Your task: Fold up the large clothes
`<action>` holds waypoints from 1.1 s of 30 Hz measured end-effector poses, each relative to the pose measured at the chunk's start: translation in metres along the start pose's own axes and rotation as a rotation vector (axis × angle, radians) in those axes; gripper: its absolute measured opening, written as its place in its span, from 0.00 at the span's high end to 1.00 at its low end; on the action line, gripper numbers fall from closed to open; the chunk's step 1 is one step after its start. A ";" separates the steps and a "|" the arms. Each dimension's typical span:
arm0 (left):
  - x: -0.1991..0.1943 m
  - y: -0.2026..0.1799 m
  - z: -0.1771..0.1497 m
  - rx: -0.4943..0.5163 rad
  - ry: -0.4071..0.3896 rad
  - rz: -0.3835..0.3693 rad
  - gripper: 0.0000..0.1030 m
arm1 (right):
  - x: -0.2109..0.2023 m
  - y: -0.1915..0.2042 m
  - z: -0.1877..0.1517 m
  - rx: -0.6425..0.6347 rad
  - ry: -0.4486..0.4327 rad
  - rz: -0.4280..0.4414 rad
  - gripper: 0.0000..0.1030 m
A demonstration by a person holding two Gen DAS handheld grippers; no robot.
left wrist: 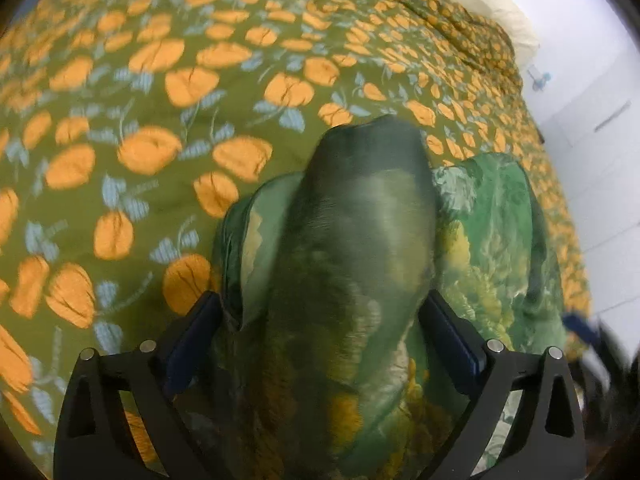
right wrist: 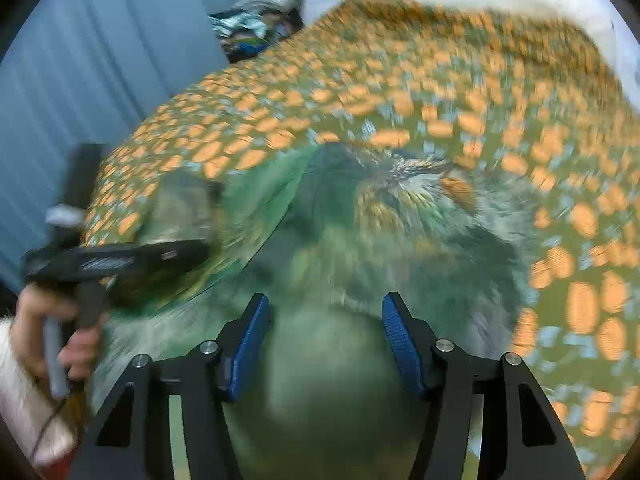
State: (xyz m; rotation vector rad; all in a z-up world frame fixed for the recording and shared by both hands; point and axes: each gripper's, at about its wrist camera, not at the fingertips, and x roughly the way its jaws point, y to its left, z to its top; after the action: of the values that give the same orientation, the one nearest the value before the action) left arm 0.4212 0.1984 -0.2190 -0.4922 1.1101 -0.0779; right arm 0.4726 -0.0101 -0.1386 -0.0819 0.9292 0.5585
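left gripper (left wrist: pixel 320 344) jaws wide, green garment (left wrist: pixel 360 220) bunched between them. right gripper (right wrist: pixel 324 344) jaws also wide with cloth between; grip unclear. garment lay on the bed (left wrist: pixel 140 120).

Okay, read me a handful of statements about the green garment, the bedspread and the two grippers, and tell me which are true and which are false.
1. The green garment bulges up between the left gripper fingers. True.
2. The bedspread is plain white. False: it is olive green with orange fruit and pale blue leaves.
3. The right gripper fingers have blue pads. True.
4. The right gripper fingers are pressed together. False: they stand apart with green cloth between them.
5. In the right wrist view, a hand holds the other gripper at the left. True.
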 end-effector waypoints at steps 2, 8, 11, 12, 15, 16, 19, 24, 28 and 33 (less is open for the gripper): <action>0.004 0.002 0.000 -0.013 0.006 -0.019 0.03 | -0.031 0.015 -0.025 -0.026 -0.014 0.003 0.43; 0.007 -0.009 -0.002 0.038 0.003 0.018 0.00 | -0.034 0.036 -0.119 -0.049 0.053 -0.109 0.42; 0.005 -0.015 -0.003 0.046 -0.013 0.050 0.00 | -0.019 0.030 -0.124 -0.012 0.056 -0.132 0.38; 0.000 -0.016 -0.003 0.045 -0.020 0.054 0.00 | -0.020 0.030 -0.123 -0.005 0.056 -0.138 0.36; -0.033 -0.021 -0.005 0.039 -0.075 0.027 0.01 | -0.045 0.031 -0.116 0.017 0.051 -0.133 0.36; -0.049 -0.024 -0.008 0.040 -0.099 0.011 0.02 | -0.054 0.030 -0.116 0.023 0.047 -0.127 0.35; -0.093 -0.030 -0.021 0.059 -0.166 -0.005 0.02 | -0.100 0.021 -0.116 0.056 0.004 -0.148 0.29; -0.168 -0.050 -0.057 0.154 -0.271 0.065 0.02 | -0.199 0.011 -0.120 0.083 -0.156 -0.261 0.15; -0.209 -0.075 -0.092 0.262 -0.357 0.165 0.01 | -0.262 0.003 -0.123 0.090 -0.233 -0.416 0.05; -0.218 -0.104 -0.135 0.353 -0.395 0.277 0.00 | -0.294 -0.001 -0.131 0.103 -0.215 -0.571 0.03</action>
State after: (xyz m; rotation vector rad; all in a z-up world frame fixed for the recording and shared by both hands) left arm 0.2233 0.1253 -0.0393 -0.0291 0.7450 0.0639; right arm 0.2388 -0.1741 0.0108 -0.1837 0.6799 -0.0112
